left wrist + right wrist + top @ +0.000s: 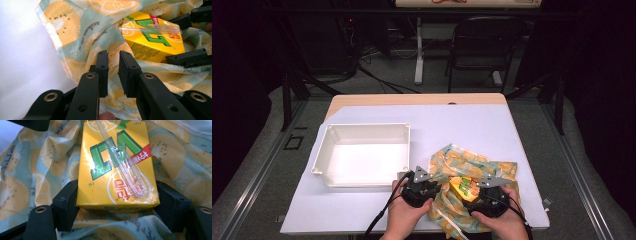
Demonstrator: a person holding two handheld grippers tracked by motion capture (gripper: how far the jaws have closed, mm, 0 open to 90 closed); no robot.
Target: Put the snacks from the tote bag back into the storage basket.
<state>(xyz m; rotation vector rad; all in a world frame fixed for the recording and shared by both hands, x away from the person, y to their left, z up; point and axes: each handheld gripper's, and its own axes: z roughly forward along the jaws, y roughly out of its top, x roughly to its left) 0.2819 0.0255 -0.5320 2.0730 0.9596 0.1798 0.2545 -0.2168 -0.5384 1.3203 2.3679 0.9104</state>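
A: High view, left to right. Item one: white plastic bin point(362, 157), open-topped, sitting on the white table point(472, 125). Item two: left gripper point(422, 186), jaws nearly closed and pinching a fold of the fruit-print bag point(494, 167).

B: Left gripper view confirms it; the bag film point(75, 32) passes between the narrow jaws. Item three?

A: Yellow drink carton point(463, 186), lying on the bag near the table's front edge. Item four: right gripper point(479, 196), clamped on the carton's two sides point(116, 167), straw taped across its face.

B: Step, by my reading: bagging the carton. Next move calls for the left holding the mouth open while the right slides the carton in.
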